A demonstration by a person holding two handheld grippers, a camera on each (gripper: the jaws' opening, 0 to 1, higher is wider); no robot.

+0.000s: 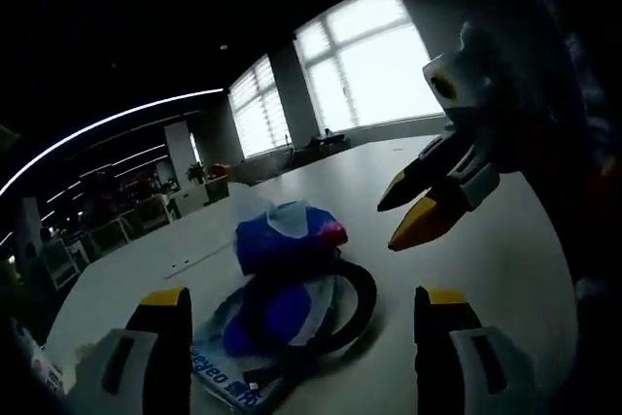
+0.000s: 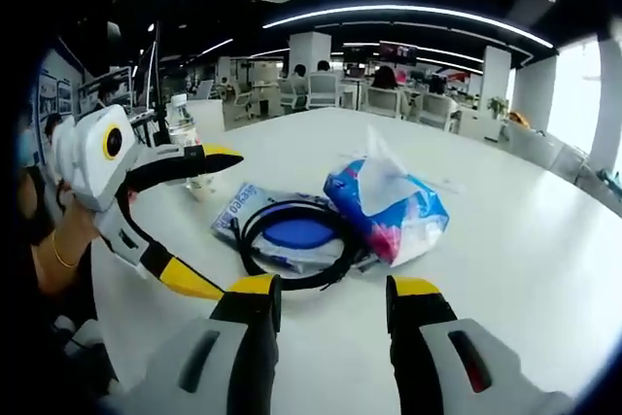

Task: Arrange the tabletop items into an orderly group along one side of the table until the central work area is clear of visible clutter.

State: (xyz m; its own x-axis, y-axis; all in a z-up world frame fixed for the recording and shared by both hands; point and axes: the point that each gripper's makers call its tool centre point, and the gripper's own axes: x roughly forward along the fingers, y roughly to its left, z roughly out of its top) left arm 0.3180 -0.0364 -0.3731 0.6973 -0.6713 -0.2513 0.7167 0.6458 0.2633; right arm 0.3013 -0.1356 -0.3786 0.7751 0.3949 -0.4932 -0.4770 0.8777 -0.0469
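Sitting in an open office, on a white table (image 2: 544,240): tissue pack (image 2: 389,206), coiled black cable (image 2: 292,240) and flat packet (image 1: 233,376), clustered mid-table, touching. Left gripper (image 1: 301,337) and right gripper (image 2: 330,298) hovering spread, gripping nothing. Sorting seemingly barely beginning; bottle (image 2: 185,133) waiting beyond.

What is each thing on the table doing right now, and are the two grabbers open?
Left gripper: open, holding nothing.
Right gripper: open, holding nothing.
Tissue pack: lying on the table, a tissue sticking up.
Black cable: coiled on a flat blue packet.
Bottle: upright.
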